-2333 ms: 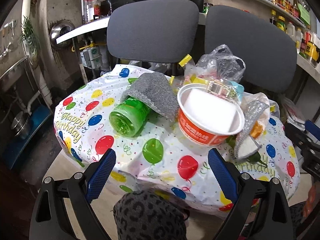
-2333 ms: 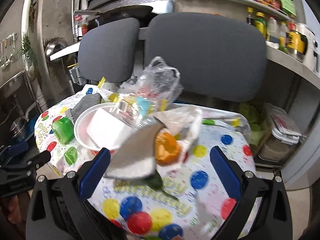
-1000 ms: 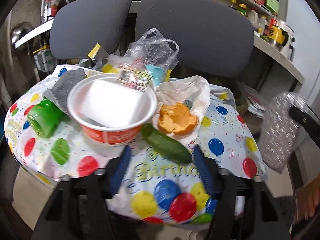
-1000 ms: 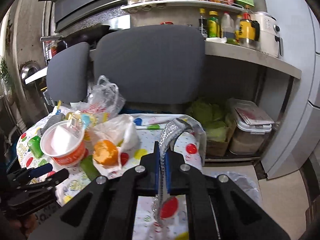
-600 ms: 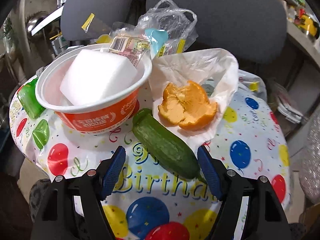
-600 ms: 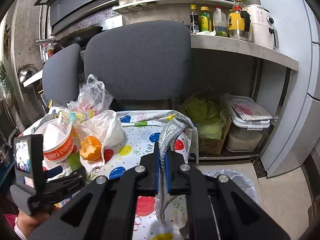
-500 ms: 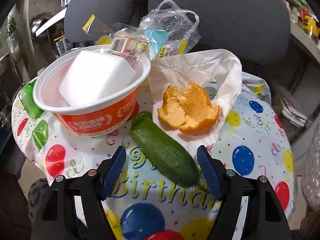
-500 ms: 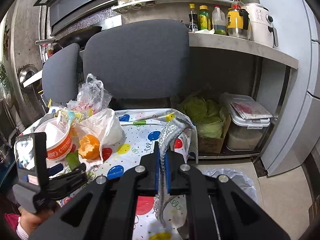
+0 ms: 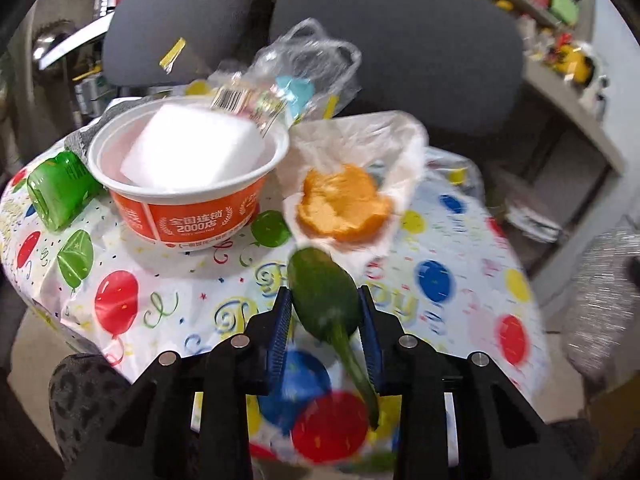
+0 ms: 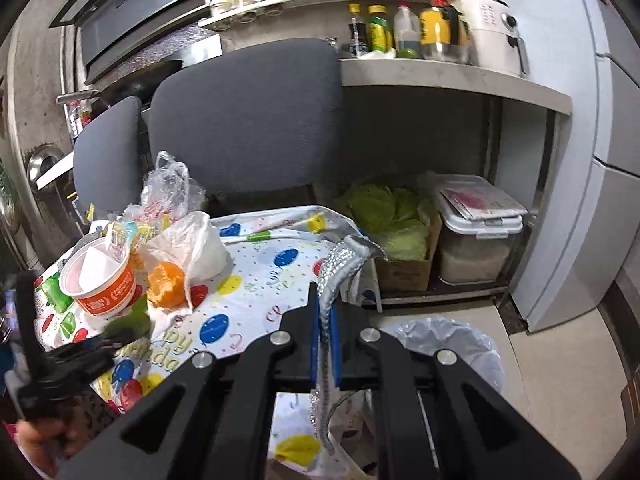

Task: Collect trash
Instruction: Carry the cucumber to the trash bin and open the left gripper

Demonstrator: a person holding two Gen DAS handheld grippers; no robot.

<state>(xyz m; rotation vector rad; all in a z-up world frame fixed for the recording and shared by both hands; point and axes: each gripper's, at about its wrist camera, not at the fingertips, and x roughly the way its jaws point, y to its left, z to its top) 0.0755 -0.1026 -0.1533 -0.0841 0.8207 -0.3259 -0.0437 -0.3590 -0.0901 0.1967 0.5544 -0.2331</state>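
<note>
My left gripper (image 9: 325, 318) is shut on a green cucumber (image 9: 325, 300) and holds it just above the balloon tablecloth (image 9: 168, 280). Beyond it lie an orange peel (image 9: 344, 204) on a white bag and an orange paper bowl (image 9: 188, 196) with a white foam block inside. A green bottle (image 9: 56, 192) lies at the left. My right gripper (image 10: 329, 312) is shut on a silver glittery wrapper (image 10: 336, 268) and holds it off the table's right edge, above a trash bin lined with a clear bag (image 10: 444, 344).
Two grey chair backs (image 9: 392, 32) stand behind the table. A clear plastic bag (image 9: 308, 64) with wrappers lies at the back. A cardboard box of cabbage (image 10: 396, 224) and a lidded container (image 10: 480, 220) sit under the counter at the right.
My left gripper has closed on the cucumber and lifted it a little. My right gripper has stayed shut on the silver wrapper, near the bin.
</note>
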